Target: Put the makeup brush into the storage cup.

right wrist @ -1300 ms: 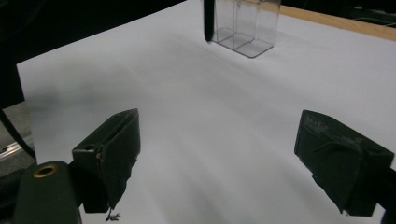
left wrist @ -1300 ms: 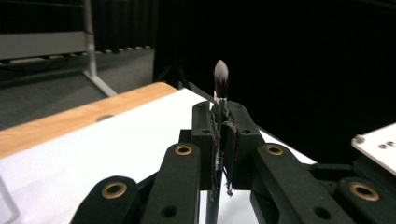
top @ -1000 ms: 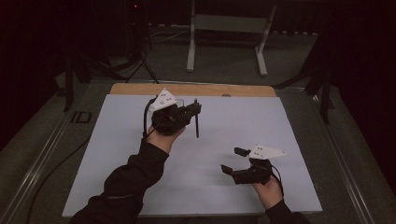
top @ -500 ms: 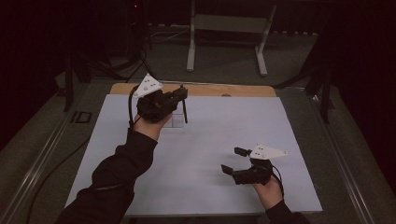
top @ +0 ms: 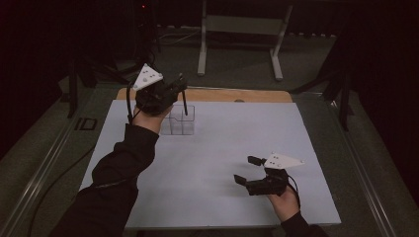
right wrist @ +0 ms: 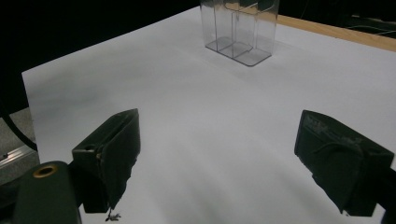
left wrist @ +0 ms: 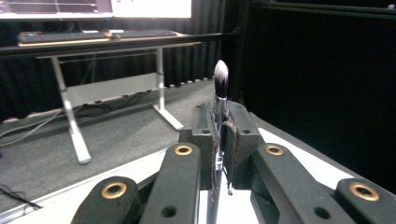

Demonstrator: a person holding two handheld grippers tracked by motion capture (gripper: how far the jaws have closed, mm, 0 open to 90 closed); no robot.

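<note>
The left tool [top: 179, 89] is closed on one makeup brush [left wrist: 220, 84]. The jaws pinch the thin handle near its middle, so the brush stands upright, with the soft dark tip above the jaws and the lower end of the handle hanging under them. I think it is held this way so that the handle can go down straight into the clear organizer [top: 182, 119], which stands on the tabletop [top: 237, 128] just below and in front of this tool. There is one organizer, and it has several compartments; I cannot tell the exact number. All that I can see inside look empty.

The right tool [top: 248, 170] is open and holds nothing. It rests low over the tabletop, well apart from the organizer, probably waiting.
</note>
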